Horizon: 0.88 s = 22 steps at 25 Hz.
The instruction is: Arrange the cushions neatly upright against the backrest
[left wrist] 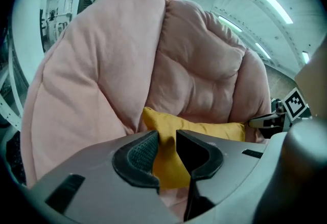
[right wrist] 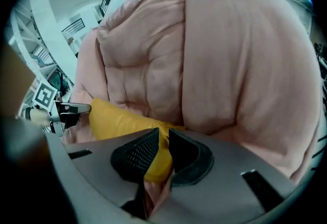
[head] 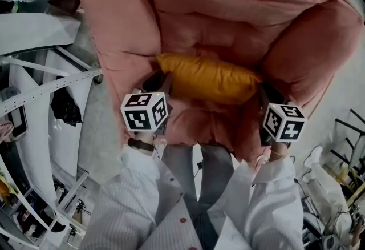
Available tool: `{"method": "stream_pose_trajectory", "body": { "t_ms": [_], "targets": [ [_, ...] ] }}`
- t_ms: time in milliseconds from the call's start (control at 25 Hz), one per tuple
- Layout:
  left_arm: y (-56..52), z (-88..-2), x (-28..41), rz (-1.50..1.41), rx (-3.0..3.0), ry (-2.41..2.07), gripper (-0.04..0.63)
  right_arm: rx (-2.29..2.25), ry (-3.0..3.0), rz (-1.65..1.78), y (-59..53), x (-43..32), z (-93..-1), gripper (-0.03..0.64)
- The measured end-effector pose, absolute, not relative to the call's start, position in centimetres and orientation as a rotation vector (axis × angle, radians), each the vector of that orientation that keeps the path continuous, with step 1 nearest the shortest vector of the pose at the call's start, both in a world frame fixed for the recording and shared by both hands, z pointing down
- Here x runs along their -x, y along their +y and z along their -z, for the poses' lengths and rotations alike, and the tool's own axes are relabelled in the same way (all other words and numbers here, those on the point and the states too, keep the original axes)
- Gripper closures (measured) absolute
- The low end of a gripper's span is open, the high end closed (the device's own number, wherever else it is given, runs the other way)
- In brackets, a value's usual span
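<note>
A yellow cushion (head: 208, 79) lies across the seat of a big pink padded armchair (head: 228, 3), its long edge against the lower backrest. My left gripper (head: 162, 80) is at the cushion's left end. In the left gripper view the yellow cushion (left wrist: 204, 130) has its corner fabric filling the gap between the jaws of the left gripper (left wrist: 167, 138). My right gripper (head: 263, 92) is at the right end. In the right gripper view that gripper (right wrist: 163, 138) is nearly closed, pinching a thin fold of the cushion (right wrist: 115, 118).
The armchair's puffy arms (left wrist: 102, 64) (right wrist: 230, 54) rise close on both sides of the cushion. White metal racks (head: 40, 66) and a black bag (head: 65, 107) stand on the floor to the left. More clutter (head: 336, 186) sits at the right.
</note>
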<state>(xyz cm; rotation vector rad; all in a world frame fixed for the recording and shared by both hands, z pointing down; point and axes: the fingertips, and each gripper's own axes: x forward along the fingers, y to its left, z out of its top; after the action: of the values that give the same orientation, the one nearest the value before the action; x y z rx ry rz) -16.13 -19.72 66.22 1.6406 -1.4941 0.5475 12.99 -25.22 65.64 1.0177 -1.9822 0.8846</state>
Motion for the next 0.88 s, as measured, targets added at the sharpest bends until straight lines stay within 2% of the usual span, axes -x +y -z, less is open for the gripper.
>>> {"method": "stream_pose_trajectory", "body": {
  "t_ms": [360, 880],
  "targets": [
    [-19.0, -57.7, 15.6, -0.544, -1.844, -1.5, 0.48, -1.083, -2.16, -0.921, -22.1, -10.3, -56.9, 0.594],
    [-15.0, -41.7, 12.6, -0.311, -2.108, -1.451, 0.482, -1.342, -2.551, -0.839, -15.9, -6.8, -36.2, 0.594]
  ]
}}
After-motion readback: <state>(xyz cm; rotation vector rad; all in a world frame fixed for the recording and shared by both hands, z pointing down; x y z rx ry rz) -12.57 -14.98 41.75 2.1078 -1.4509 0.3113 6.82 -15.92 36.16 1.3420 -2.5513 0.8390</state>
